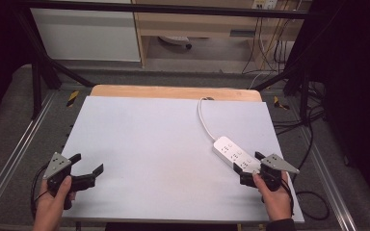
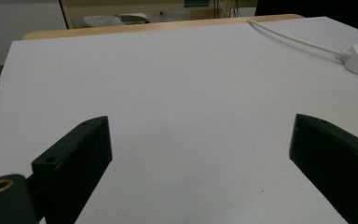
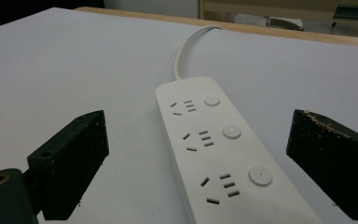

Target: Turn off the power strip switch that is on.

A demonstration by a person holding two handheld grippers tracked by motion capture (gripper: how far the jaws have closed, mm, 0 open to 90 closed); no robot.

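A: Nearest us, the left gripper (image 1: pixel 87 169) hovers over the bare near-left corner of the counter (image 1: pixel 164 144), jaws spread, nothing between them. Probably just waiting.

B: And on the right?

A: The right gripper (image 1: pixel 247 168) has its jaws spread astride the near end of the white power strip (image 1: pixel 235 154), not pressing it. The strip lies flat near the counter's right edge; its cord (image 1: pixel 203 118) runs to the far edge.

**A dim workroom around a pale bench**

The pale grey-topped bench (image 1: pixel 164 144) shows a light wooden edge (image 1: pixel 173 91) at its far side. Grey carpet floor (image 1: pixel 9 130) surrounds it, framed by black metal bars (image 1: pixel 43 62). Beyond stand a white cabinet panel (image 1: pixel 86 33) and a light wooden shelf unit (image 1: pixel 197 24), with dark cables (image 1: pixel 270 48) hanging beside it. The room's sides lie in shadow.
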